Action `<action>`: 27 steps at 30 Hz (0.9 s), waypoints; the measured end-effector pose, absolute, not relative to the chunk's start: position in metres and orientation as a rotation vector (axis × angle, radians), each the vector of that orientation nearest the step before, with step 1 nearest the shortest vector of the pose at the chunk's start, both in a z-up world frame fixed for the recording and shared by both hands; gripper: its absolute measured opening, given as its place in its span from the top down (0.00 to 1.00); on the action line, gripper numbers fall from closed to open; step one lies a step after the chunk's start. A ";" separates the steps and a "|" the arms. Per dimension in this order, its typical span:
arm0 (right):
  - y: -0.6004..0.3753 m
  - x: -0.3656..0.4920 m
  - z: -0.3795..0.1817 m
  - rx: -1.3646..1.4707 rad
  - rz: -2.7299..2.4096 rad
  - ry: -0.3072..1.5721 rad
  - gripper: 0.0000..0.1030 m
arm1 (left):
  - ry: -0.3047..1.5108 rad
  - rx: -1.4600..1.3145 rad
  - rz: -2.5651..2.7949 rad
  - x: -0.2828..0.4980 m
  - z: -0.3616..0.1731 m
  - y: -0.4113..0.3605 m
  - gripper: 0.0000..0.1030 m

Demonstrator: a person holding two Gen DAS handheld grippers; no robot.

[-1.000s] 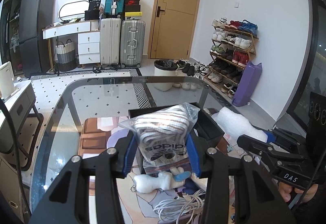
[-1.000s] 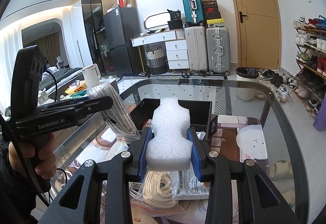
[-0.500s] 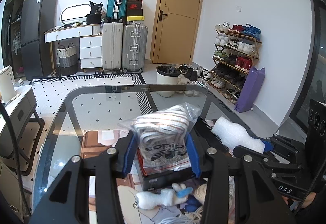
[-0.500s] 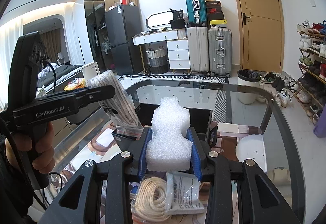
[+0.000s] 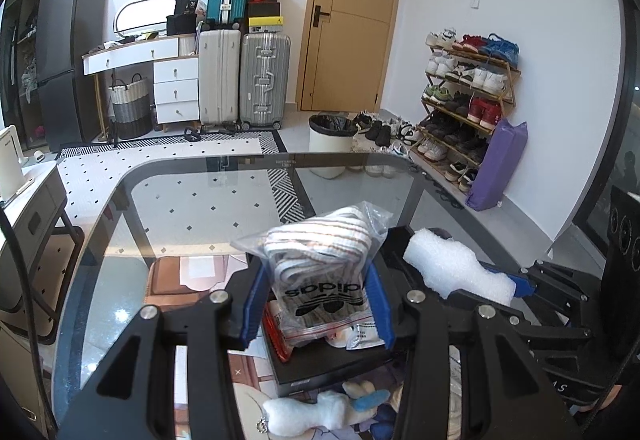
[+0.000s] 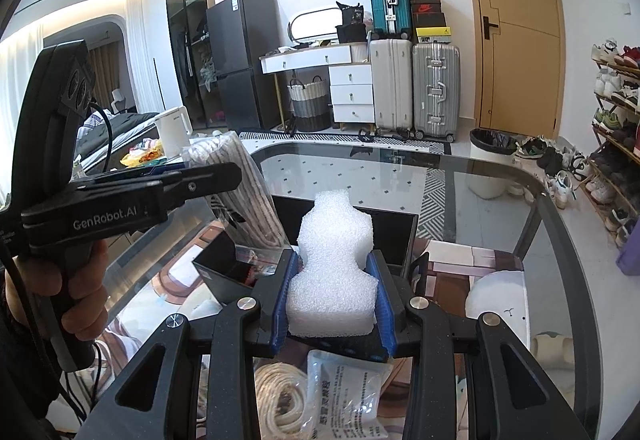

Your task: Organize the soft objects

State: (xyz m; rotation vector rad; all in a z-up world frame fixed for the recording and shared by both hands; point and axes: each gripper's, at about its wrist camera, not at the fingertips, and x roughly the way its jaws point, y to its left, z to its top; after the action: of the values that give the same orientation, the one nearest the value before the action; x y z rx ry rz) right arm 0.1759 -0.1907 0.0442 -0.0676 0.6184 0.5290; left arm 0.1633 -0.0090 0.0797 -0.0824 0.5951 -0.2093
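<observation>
My left gripper [image 5: 316, 304] is shut on a clear bag of striped socks [image 5: 320, 264] with a black Adidas logo, held above an open black box [image 5: 332, 368] on the glass table. The bag also shows in the right wrist view [image 6: 244, 188]. My right gripper [image 6: 332, 304] is shut on a white foam block [image 6: 332, 272], held over the near edge of the same black box [image 6: 400, 236]. The foam also shows at the right of the left wrist view [image 5: 456, 268].
A white plush toy [image 5: 308, 412] lies in front of the box. A coil of cream rope [image 6: 280, 404] and a sealed white packet [image 6: 348, 392] lie under my right gripper. The glass table's rim [image 5: 240, 160] curves beyond. A white round cushion [image 6: 500, 300] sits below at the right.
Both grippers have moved forward over the table with their loads, so the black box now sits closer and below them. The plush toy, rope and packet have slid toward the bottom of the views.
</observation>
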 end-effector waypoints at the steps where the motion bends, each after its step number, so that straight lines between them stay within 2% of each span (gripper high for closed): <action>1: -0.190 0.178 0.043 -0.069 0.530 0.621 0.65 | 0.599 -0.080 -0.208 0.165 0.078 -0.010 0.58; 27: -0.172 0.219 0.011 -0.150 0.538 0.691 0.65 | 0.705 0.003 -0.208 0.191 0.042 -0.027 0.58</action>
State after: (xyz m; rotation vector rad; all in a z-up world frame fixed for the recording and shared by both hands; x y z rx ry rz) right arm 0.2194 -0.1722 0.0105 -0.1504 0.6915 0.5377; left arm 0.1914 -0.0267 0.0418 0.0033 0.7047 -0.2080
